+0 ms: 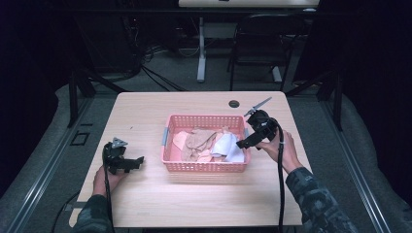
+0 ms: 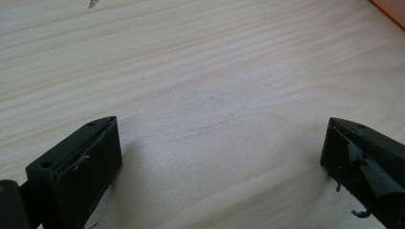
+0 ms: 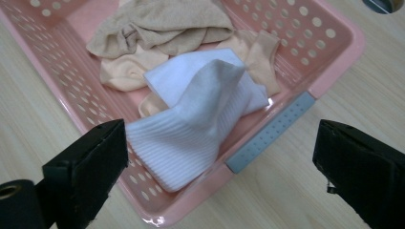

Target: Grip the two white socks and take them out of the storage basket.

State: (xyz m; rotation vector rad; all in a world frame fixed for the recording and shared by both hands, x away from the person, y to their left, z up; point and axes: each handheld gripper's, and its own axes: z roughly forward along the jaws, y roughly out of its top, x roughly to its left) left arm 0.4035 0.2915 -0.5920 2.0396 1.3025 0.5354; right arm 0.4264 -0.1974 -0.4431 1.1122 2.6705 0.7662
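Note:
A pink perforated basket (image 1: 169,140) stands mid-table and holds several socks: a white ribbed sock (image 3: 191,129) draped against the right wall, and beige and tan socks (image 3: 157,24) behind it. The white sock (image 1: 228,147) lies at the basket's right end in the high view. My right gripper (image 1: 241,143) hovers over that right end, open, its jaws wide on either side of the white sock and the grey handle (image 3: 270,132), with nothing between them. My left gripper (image 1: 137,161) rests low over bare wood left of the basket, open and empty.
The light wooden table (image 1: 194,194) has a round cable hole (image 1: 234,103) near its far edge. A corner of the basket (image 2: 389,7) shows at the top right of the left gripper view. A chair (image 1: 262,39) and a desk leg (image 1: 201,48) stand beyond the table.

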